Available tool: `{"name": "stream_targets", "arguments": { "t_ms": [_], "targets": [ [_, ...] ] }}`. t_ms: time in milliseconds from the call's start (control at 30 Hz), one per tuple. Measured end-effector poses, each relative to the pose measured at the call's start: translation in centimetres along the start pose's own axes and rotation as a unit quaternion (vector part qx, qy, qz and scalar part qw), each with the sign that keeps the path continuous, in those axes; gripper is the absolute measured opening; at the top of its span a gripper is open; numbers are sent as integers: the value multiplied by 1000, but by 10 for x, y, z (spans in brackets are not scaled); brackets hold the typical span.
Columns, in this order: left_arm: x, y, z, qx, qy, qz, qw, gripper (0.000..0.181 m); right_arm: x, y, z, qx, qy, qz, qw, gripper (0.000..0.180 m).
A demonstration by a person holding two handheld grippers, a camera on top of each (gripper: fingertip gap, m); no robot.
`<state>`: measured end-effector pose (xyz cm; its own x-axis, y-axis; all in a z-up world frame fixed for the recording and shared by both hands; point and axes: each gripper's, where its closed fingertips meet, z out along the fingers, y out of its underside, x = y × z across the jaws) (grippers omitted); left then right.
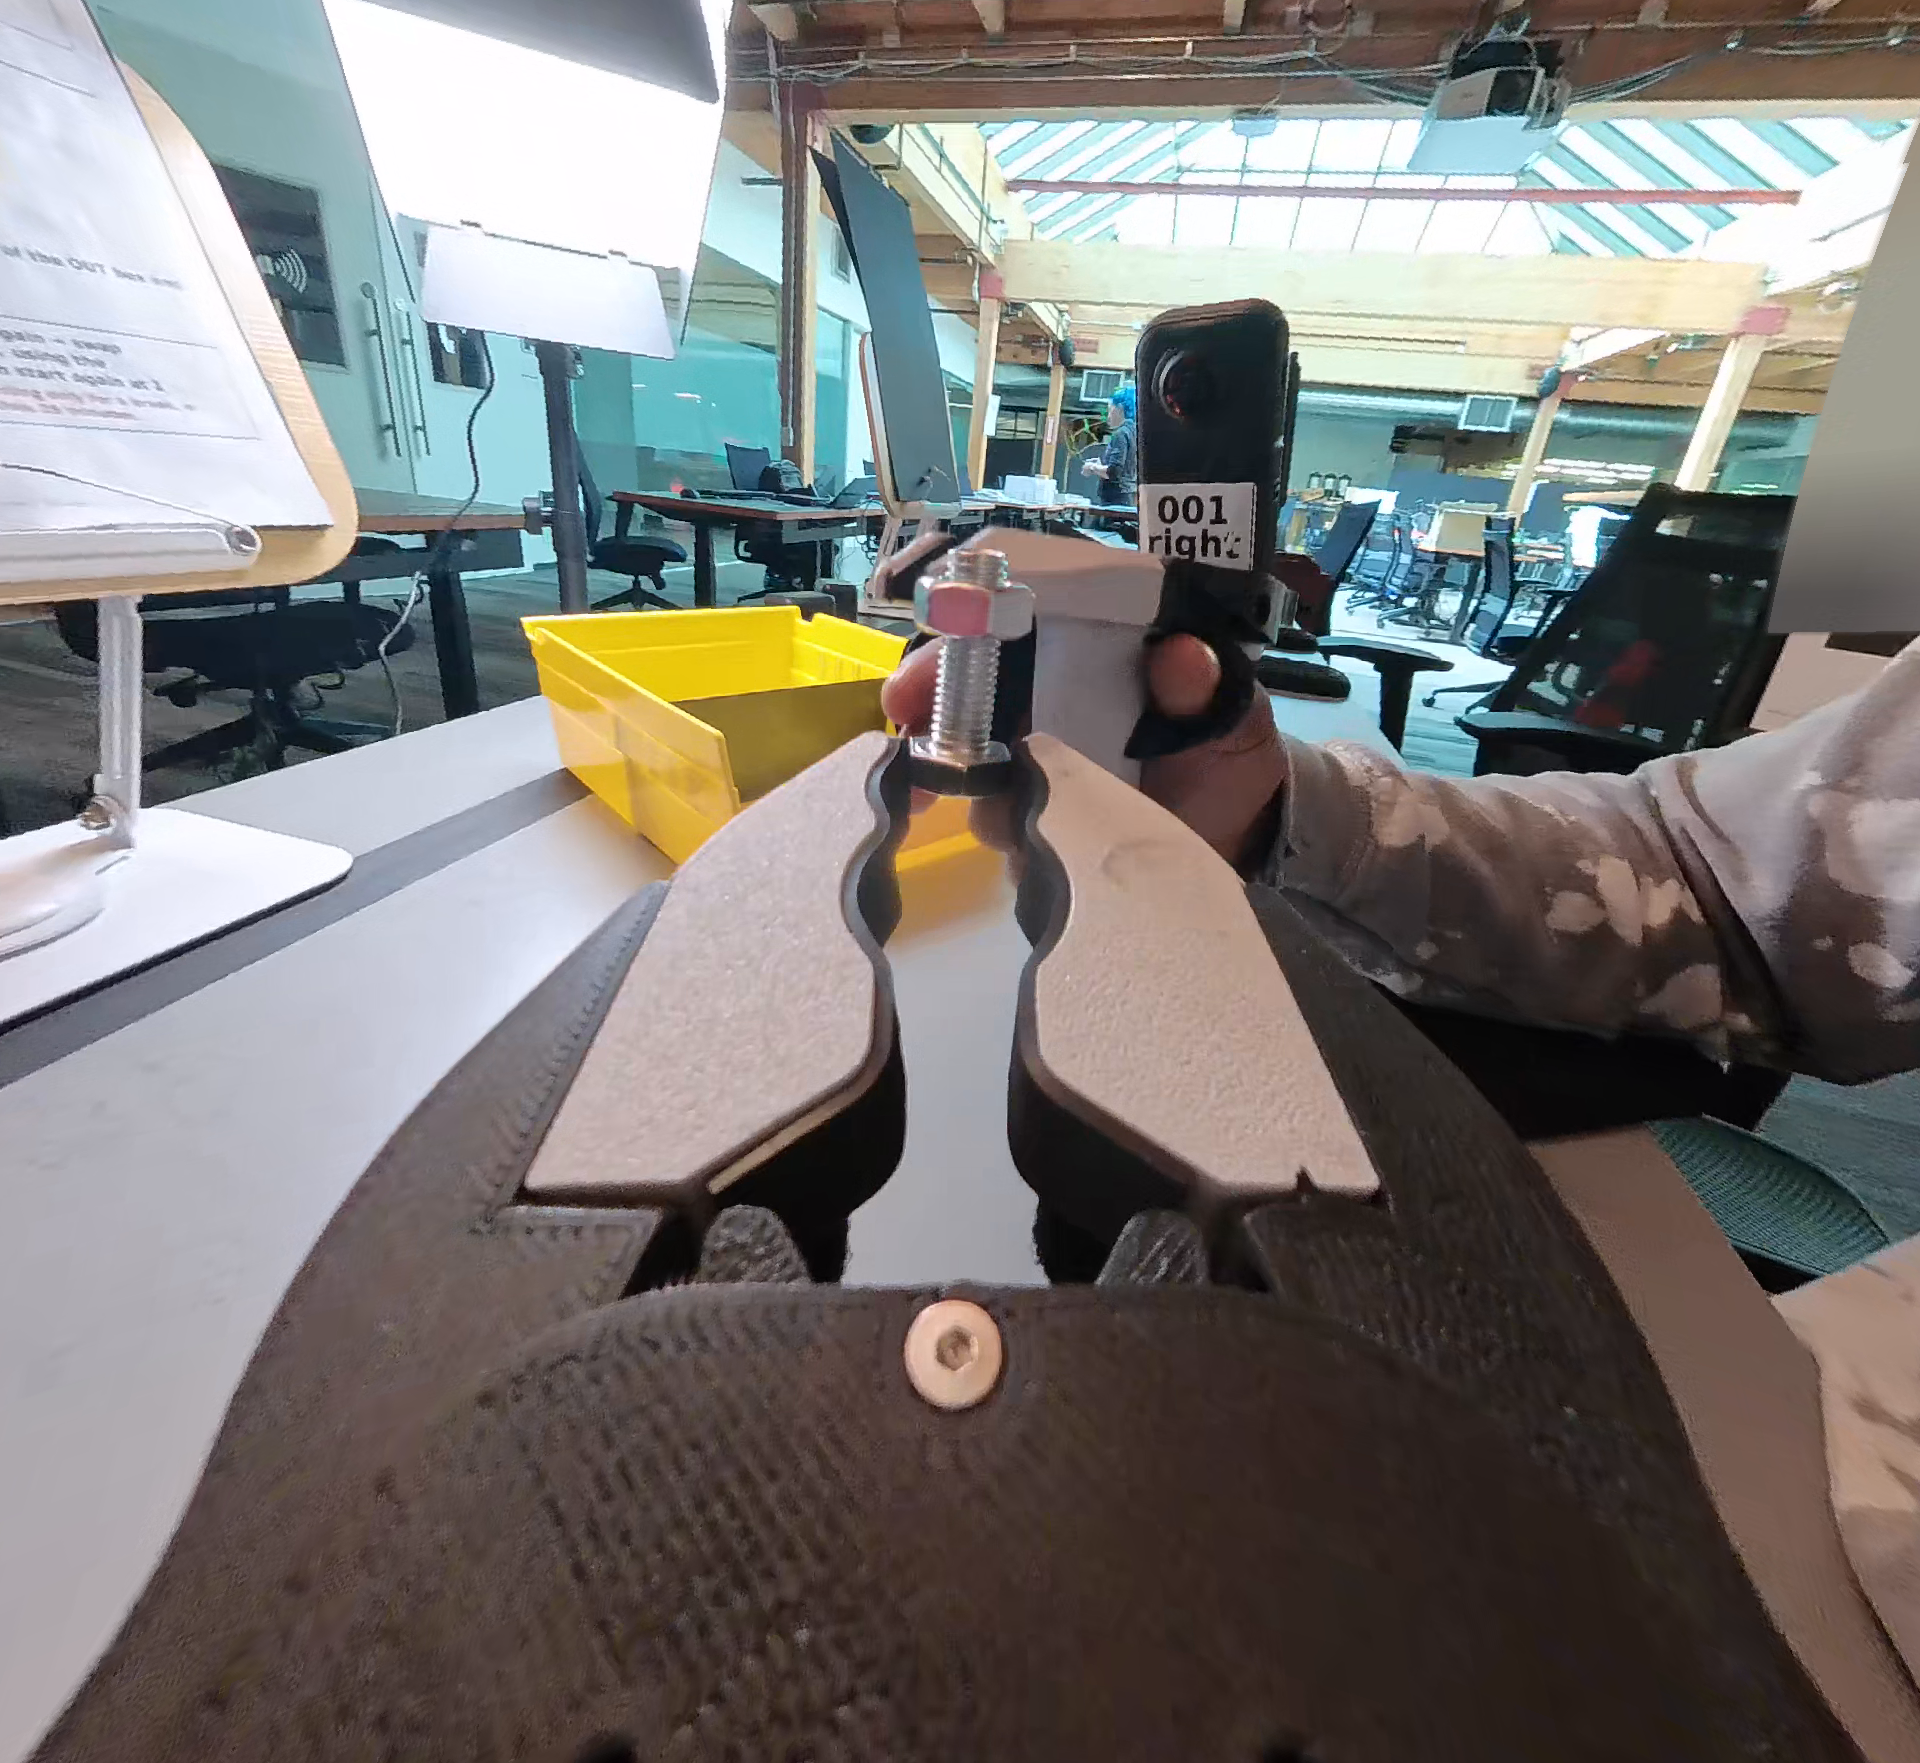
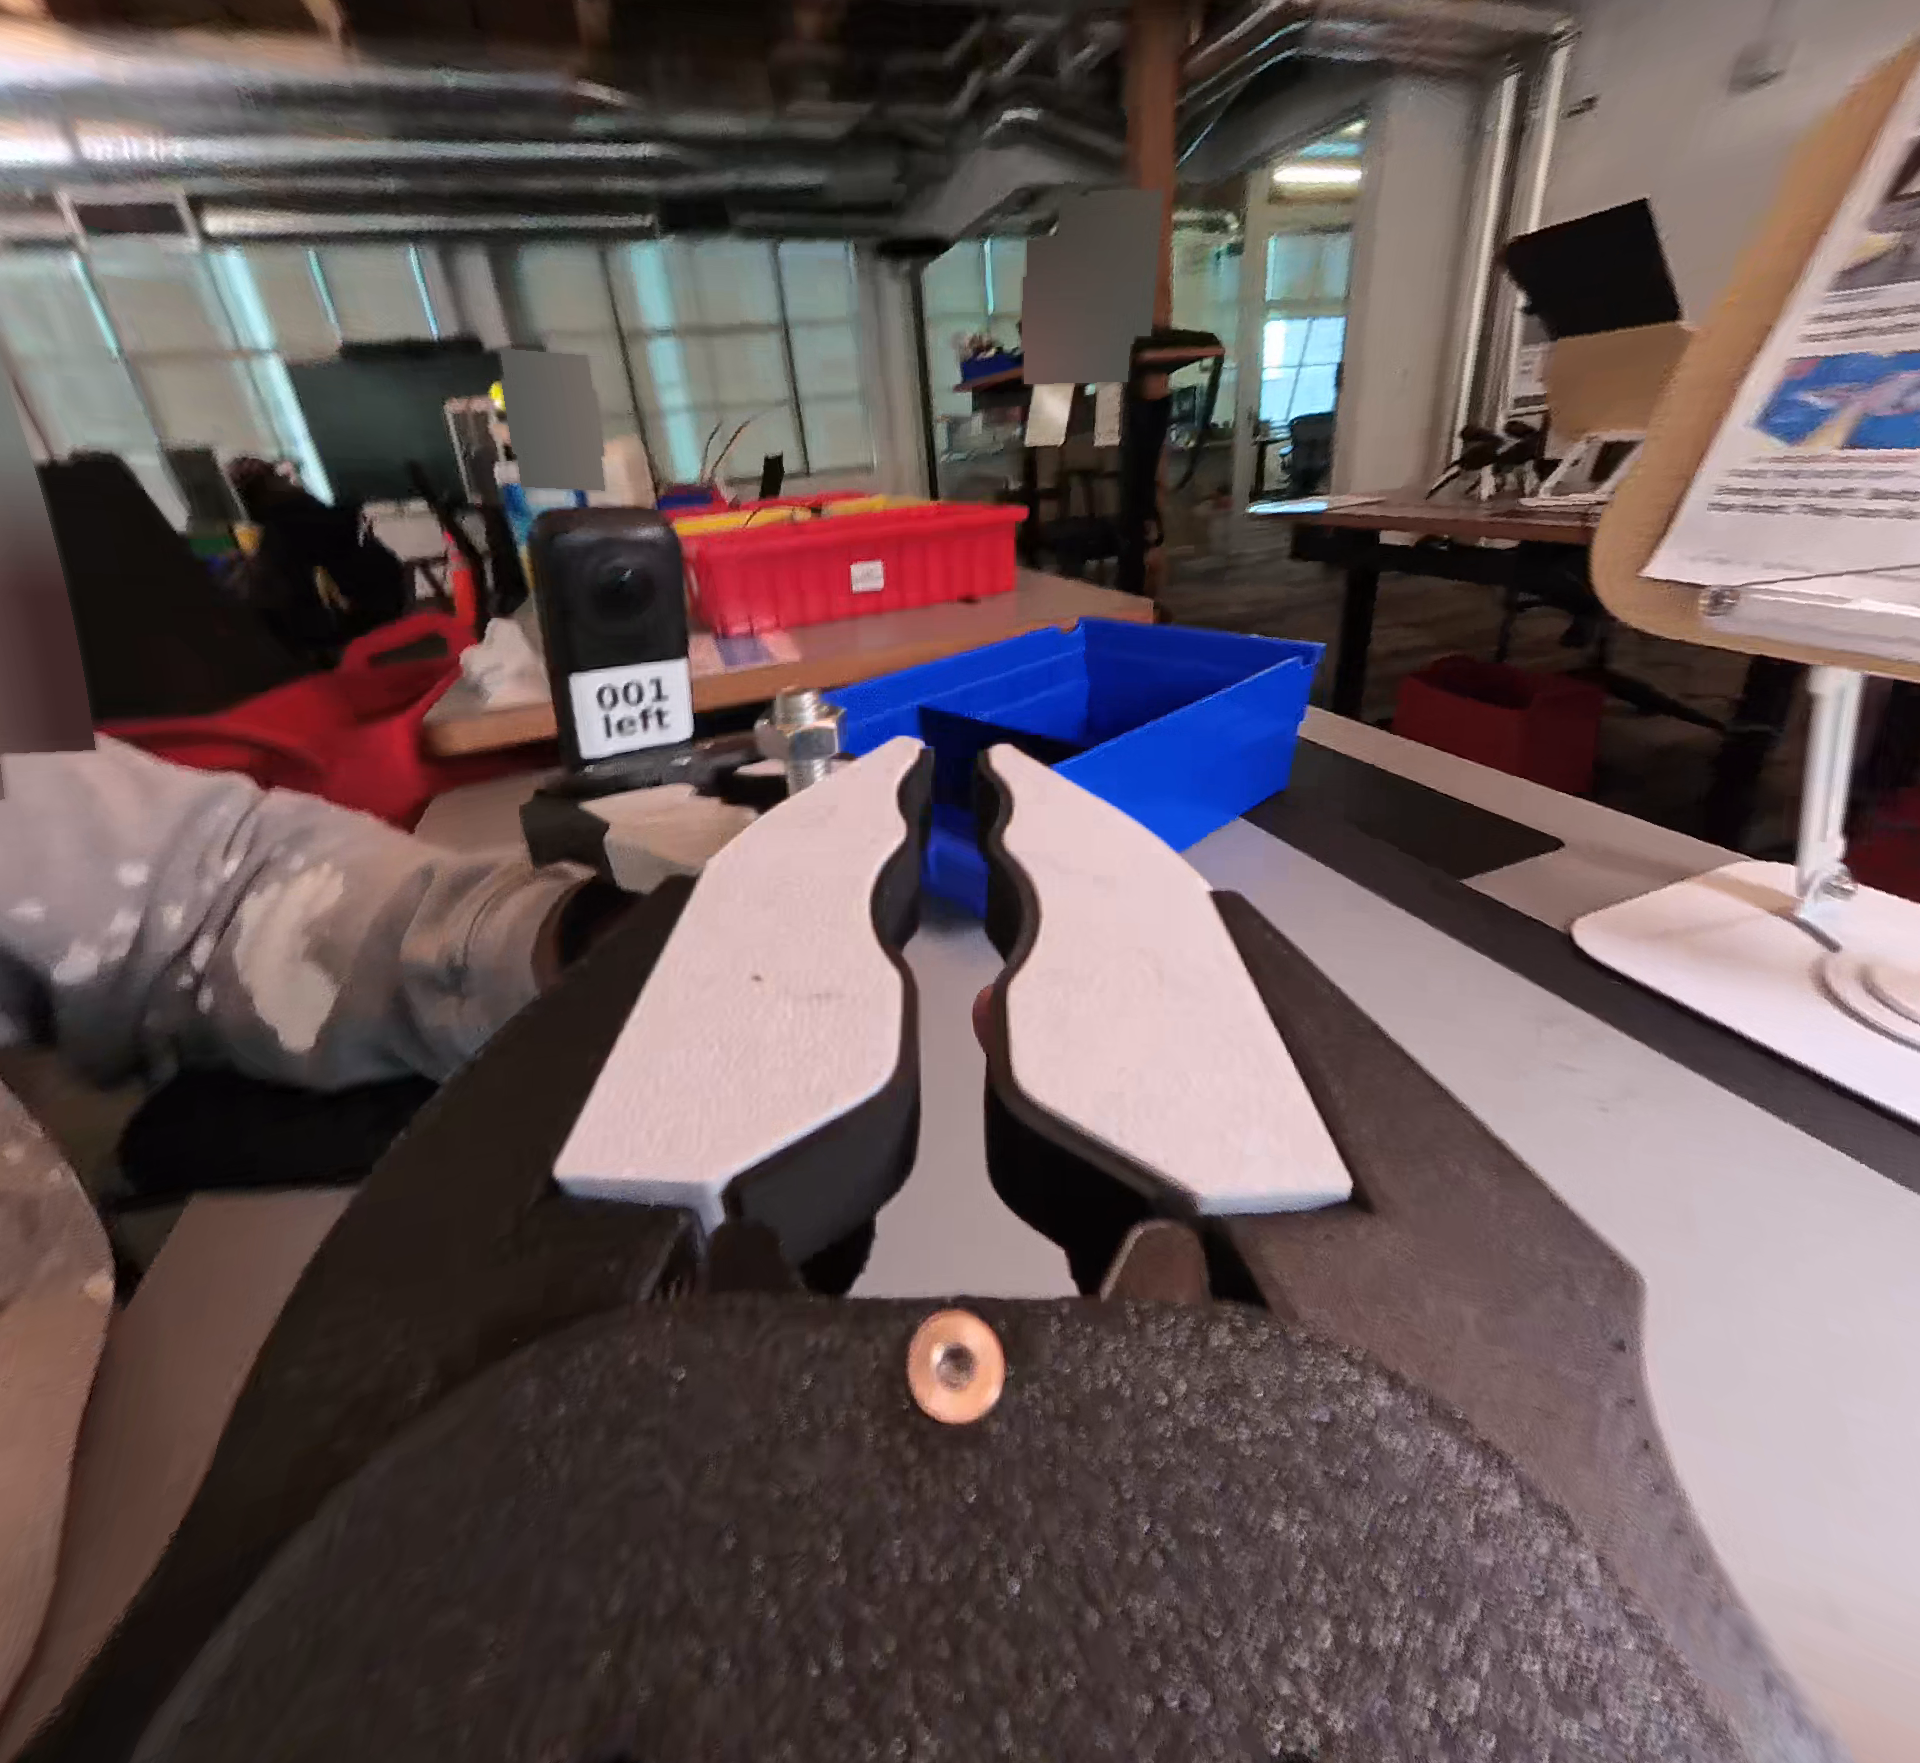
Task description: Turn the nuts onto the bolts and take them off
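My left gripper (image 1: 961,768) is shut on the hex head of a silver bolt (image 1: 964,690) and holds it upright above the grey table (image 1: 312,1142). A silver nut (image 1: 971,614) sits high on the bolt's thread, with a little thread showing above it. My right gripper (image 2: 953,763) has its jaws almost together with only a narrow gap, and nothing is between them. It is just right of the nut (image 2: 800,726), close to it but not on it. In the left wrist view the right gripper (image 1: 1081,633) shows close behind the bolt, held by a hand.
An empty yellow bin (image 1: 707,705) stands on the table behind the bolt. A blue bin (image 2: 1091,726) stands ahead of the right gripper. A paper stand with a white base (image 1: 156,872) is on the left of the table, and it also shows in the right wrist view (image 2: 1766,934). Both grippers' tips are close together, under 4 cm apart.
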<state>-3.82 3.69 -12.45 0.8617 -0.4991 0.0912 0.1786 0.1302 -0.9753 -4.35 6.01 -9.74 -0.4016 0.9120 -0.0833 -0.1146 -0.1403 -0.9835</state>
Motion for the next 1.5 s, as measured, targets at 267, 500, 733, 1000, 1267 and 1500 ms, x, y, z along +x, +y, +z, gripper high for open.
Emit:
{"name": "stream_targets", "arguments": {
  "t_ms": [267,500,733,1000,1267,1500],
  "targets": [
    [0,5,2,-4,-7,3,1000,19,-24,12,16,-38,-28,4,999,26],
    [-5,-3,-1,12,-15,-3,1000,19,-12,3,9,-16,-10,24,1000,23],
    [-3,-3,-2,15,-9,-2,1000,19,-3,0,9,-5,22,25,999,10],
    [-3,2,1,5,-14,-2,1000,19,-19,5,16,-22,-5,12,1000,33],
    [-5,-2,-1,11,-16,-5,1000,19,-9,-4,7,6,3,27,1000,26],
    [-1,-2,0,12,-5,-9,1000,19,-7,0,10,4,10,29,1000,14]
  ]
}}
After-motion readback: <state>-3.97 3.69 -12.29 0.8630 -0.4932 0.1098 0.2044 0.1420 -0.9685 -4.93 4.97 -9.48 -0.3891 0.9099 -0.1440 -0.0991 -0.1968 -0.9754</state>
